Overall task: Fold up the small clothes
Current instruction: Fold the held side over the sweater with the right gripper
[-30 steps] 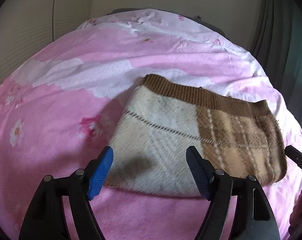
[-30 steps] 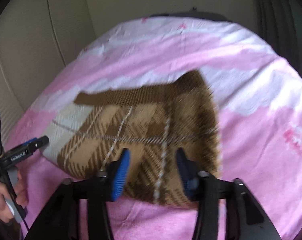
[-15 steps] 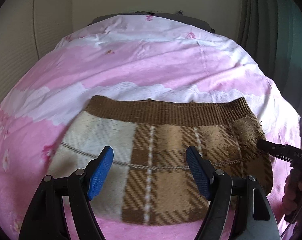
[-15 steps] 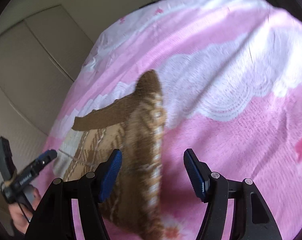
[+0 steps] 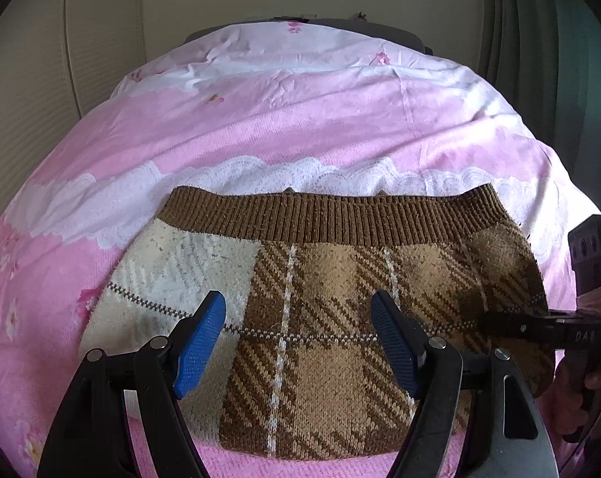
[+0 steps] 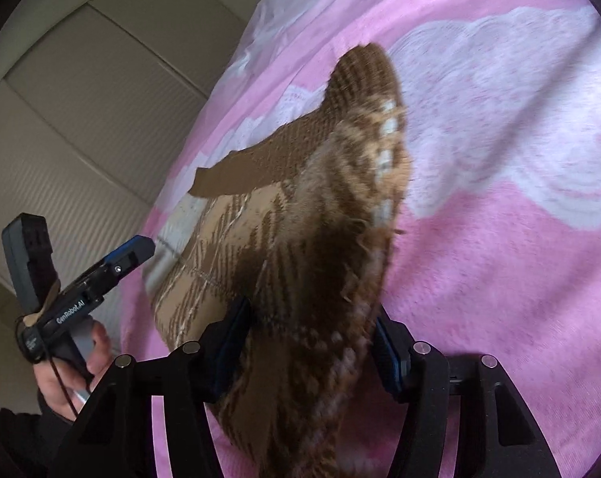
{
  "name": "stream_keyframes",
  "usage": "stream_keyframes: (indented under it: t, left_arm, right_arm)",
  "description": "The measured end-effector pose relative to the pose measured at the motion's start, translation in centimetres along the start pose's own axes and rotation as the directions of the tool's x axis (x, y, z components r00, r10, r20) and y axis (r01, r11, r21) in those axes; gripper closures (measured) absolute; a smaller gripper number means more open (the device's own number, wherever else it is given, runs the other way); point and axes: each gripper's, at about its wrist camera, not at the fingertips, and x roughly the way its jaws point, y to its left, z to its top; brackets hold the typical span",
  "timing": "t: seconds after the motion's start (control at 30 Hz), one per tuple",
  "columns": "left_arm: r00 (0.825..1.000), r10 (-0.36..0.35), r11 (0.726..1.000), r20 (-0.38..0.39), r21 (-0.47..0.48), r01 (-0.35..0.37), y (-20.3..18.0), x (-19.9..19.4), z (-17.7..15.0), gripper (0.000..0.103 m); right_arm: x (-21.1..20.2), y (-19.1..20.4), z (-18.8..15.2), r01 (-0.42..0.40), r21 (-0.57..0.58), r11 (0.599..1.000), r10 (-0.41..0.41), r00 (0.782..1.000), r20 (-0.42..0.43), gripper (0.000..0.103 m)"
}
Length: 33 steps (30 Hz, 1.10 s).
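lying between right gripper (image 6: 308, 354) fingers — plaid knit (image 6: 300, 239); left gripper (image 5: 298, 344) above it

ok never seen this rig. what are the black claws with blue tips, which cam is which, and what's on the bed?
There is no robot here: a person holds a handheld two-finger gripper in each hand, and each carries a fisheye camera looking along its own fingers.

In the left wrist view, the left gripper is open above a brown plaid knit garment lying on a pink bedsheet. The right gripper enters at that picture's right edge.

In the right wrist view, the right gripper has the garment's edge between its fingers, lifted off the sheet; the fabric hides how tightly it is pinched. At left, the person's left hand holds the other gripper.
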Motion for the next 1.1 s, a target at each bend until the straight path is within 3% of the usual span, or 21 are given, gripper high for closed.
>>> stream_keyframes:
  t: [0.1, 0.2, 0.4, 0.57, 0.7, 0.8, 0.93, 1.0, 1.03, 1.07, 1.1]
  left_arm:
    - [1.000, 0.004, 1.000, -0.006, 0.005, -0.004, 0.1, 0.0, -0.3, 0.028]
    - [1.000, 0.005, 1.000, -0.011, 0.000, -0.005, 0.7, 0.0, -0.7, 0.028]
    - [1.000, -0.001, 1.000, -0.020, -0.024, 0.000, 2.3, -0.6, -1.1, 0.028]
    - [1.000, 0.007, 1.000, 0.009, -0.027, -0.007, 4.0, -2.5, -0.9, 0.028]
    - [1.000, 0.022, 0.999, 0.018, -0.023, -0.022, 5.7, -3.8, -0.6, 0.028]
    - [1.000, 0.024, 0.999, 0.007, -0.033, -0.024, 7.9, -4.5, -0.3, 0.027]
    - [0.999, 0.042, 0.997, 0.010, -0.065, -0.041, 11.9, -5.6, 0.1, 0.026]
    - [0.999, 0.052, 0.995, 0.007, -0.082, -0.052, 14.3, -6.2, 0.1, 0.024]
    - [0.998, 0.059, 0.994, 0.010, -0.090, -0.058, 15.7, -6.5, 0.2, 0.024]
    - [0.998, 0.063, 0.994, 0.014, -0.093, -0.062, 16.6, -6.8, 0.2, 0.024]
    - [0.997, 0.070, 0.993, 0.017, -0.094, -0.068, 17.6, -7.1, 0.1, 0.022]
  right_arm:
    - [0.3, -0.3, 0.0, -0.037, 0.027, 0.999, 0.037, 0.999, 0.003, 0.044]
    - [0.2, -0.7, -0.7, -0.070, 0.055, 0.996, 0.070, 0.997, -0.006, 0.052]
    - [0.3, -1.1, -0.3, -0.051, 0.121, 0.991, 0.055, 0.998, -0.029, 0.066]
    - [-0.3, 1.5, 0.3, 0.067, 0.134, 0.989, -0.062, 0.997, -0.036, 0.072]
    - [-0.6, 5.0, 1.1, 0.224, 0.128, 0.966, -0.219, 0.974, -0.053, 0.073]
    - [-1.0, 7.5, 1.8, 0.367, 0.136, 0.920, -0.360, 0.930, -0.075, 0.074]
    - [-1.2, 10.7, 2.4, 0.535, 0.146, 0.832, -0.526, 0.845, -0.103, 0.074]
    - [-0.6, 12.8, 2.8, 0.632, 0.146, 0.761, -0.622, 0.775, -0.111, 0.074]
    - [-0.5, 13.4, 3.0, 0.655, 0.147, 0.741, -0.645, 0.755, -0.114, 0.074]
    - [0.0, 14.4, 3.1, 0.691, 0.141, 0.709, -0.681, 0.722, -0.118, 0.074]
    - [0.8, 15.8, 3.4, 0.744, 0.123, 0.657, -0.735, 0.668, -0.118, 0.074]
